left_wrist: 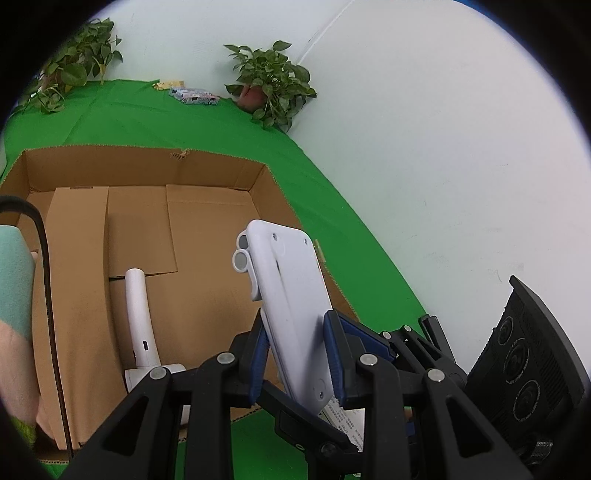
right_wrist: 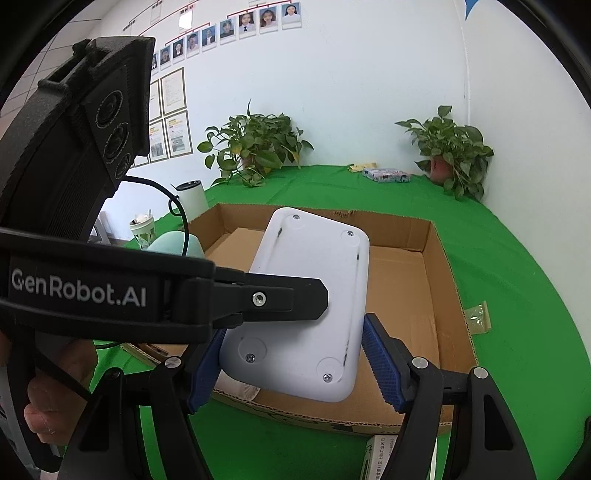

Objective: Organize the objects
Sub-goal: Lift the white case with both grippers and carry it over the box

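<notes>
Left hand-held gripper [left_wrist: 295, 350] clamped on a flat white plastic device [left_wrist: 291, 295], held tilted above the open brown cardboard box [left_wrist: 207, 166] on the green-covered bench [left_wrist: 147, 114]. Right hand-held gripper [right_wrist: 291, 363] spread wide around the device's near end, blue pads [right_wrist: 380, 363] apart from it. White curved plastic handle [left_wrist: 138, 314] lying inside the box.

We take this for an office set up as a recording corner: a row of staff portrait photos [right_wrist: 236, 27] linked by chart lines and framed notices [right_wrist: 173, 122] hang on the white wall. A green cloth [right_wrist: 517, 258] covers the table like a backdrop, with potted pothos plants [right_wrist: 255, 147] at its back edge.
</notes>
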A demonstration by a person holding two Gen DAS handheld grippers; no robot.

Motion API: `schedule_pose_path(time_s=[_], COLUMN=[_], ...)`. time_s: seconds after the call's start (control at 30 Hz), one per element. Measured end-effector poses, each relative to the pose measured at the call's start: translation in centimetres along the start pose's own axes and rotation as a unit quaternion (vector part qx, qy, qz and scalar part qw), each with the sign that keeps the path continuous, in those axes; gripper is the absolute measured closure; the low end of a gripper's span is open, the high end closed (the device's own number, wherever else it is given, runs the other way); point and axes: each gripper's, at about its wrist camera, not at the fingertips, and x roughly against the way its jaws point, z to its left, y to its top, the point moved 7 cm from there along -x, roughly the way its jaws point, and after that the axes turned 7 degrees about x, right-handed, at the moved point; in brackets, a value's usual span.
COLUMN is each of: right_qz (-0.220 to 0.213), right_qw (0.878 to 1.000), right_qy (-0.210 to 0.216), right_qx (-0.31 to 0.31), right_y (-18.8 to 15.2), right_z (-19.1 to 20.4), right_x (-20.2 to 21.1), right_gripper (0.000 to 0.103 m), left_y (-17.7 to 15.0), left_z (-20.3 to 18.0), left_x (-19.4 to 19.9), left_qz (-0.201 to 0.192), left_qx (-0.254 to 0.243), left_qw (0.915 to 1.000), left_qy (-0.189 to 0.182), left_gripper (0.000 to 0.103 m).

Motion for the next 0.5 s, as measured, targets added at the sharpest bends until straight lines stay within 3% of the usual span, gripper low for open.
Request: schedule_pose_path(time_s=[0.5], right_qz=[0.070], right_qw=[0.996], right_qy=[0.035], right_qx=[-0.033], right_y=[-2.8], right_z=[-1.5], right_x=[-5.9], right_gripper=[0.034], left_y=[-0.6], left_z=[3.4], left_x=[-3.9], left_qz=[0.052], left_qx=[0.043], left_qw=[0.9974], left_qy=[0.027], left_gripper=[0.076])
